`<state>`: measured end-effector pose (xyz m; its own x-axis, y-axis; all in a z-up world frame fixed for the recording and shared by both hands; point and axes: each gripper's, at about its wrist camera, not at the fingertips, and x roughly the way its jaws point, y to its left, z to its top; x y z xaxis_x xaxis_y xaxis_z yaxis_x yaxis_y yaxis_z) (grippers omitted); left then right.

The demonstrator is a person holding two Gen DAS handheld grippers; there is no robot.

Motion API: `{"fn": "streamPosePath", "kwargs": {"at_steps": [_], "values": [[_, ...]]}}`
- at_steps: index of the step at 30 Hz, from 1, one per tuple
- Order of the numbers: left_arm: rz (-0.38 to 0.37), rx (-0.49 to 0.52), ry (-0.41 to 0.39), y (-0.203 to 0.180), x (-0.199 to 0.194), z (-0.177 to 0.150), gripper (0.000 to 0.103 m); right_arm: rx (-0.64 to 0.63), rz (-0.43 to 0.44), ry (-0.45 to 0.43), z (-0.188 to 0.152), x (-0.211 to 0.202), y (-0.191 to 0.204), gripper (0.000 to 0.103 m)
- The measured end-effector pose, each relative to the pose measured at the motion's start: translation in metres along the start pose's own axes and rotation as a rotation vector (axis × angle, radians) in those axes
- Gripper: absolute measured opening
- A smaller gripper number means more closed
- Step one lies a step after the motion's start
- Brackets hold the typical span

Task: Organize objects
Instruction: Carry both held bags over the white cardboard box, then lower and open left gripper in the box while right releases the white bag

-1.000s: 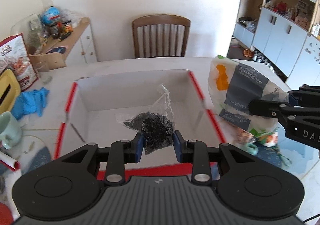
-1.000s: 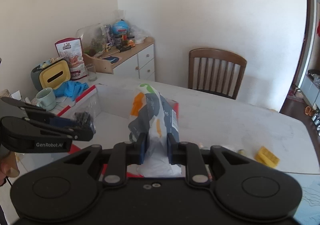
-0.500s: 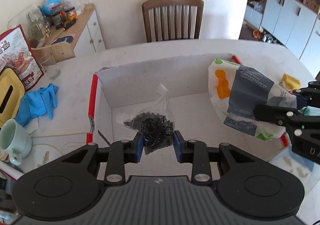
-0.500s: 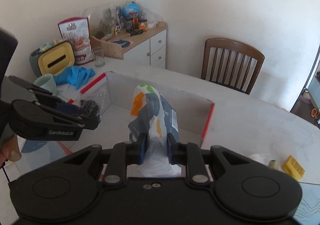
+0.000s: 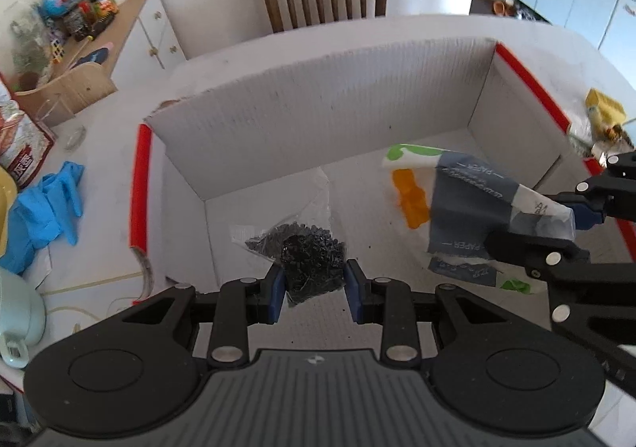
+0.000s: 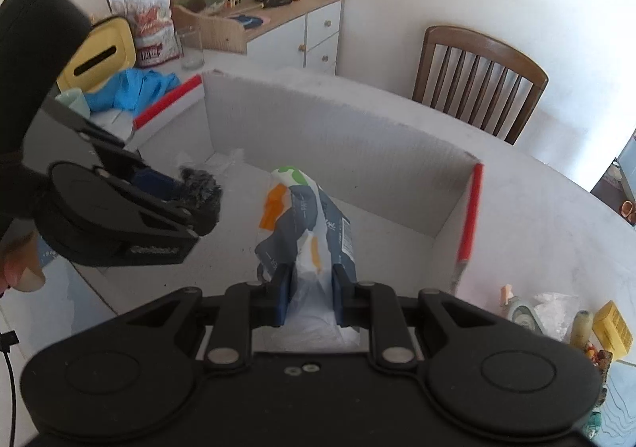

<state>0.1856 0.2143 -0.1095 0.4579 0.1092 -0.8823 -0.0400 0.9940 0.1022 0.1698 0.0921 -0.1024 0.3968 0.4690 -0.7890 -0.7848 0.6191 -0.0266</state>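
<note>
Over the white cardboard box (image 5: 330, 105), the right gripper (image 6: 309, 298) is clamping a printed paper bag (image 6: 306, 224) whose lower end only the left view is showing, while the left gripper (image 5: 314, 290) is pinching a clear pouch of black bits (image 5: 306, 252), blurred in the right view.

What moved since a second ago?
Both grippers came forward and down into the white box. The left gripper brought the bag of black bits, and the right gripper brought the colorful paper bag in from beside the box. Both stayed clamped; nothing was let go.
</note>
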Motion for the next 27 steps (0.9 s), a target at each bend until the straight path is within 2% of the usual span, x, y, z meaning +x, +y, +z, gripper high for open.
{"fn": "streamPosePath", "kwargs": {"at_steps": [11,23,26,27], "values": [[-0.029,0.031,0.145,0.002,0.029,0.003,0.031,-0.022,-0.019,0.095,-0.001,0.024,0.012,0.02],[-0.049,0.042,0.182,0.002,0.036,0.003,0.031,0.001,0.009,0.135,-0.003,0.029,0.011,0.025],[-0.051,0.041,0.182,0.004,0.036,0.004,0.037,0.014,0.016,0.142,-0.002,0.028,0.009,0.026],[-0.05,0.037,0.177,0.004,0.035,0.004,0.044,0.016,0.013,0.141,-0.002,0.027,0.009,0.028]]}}
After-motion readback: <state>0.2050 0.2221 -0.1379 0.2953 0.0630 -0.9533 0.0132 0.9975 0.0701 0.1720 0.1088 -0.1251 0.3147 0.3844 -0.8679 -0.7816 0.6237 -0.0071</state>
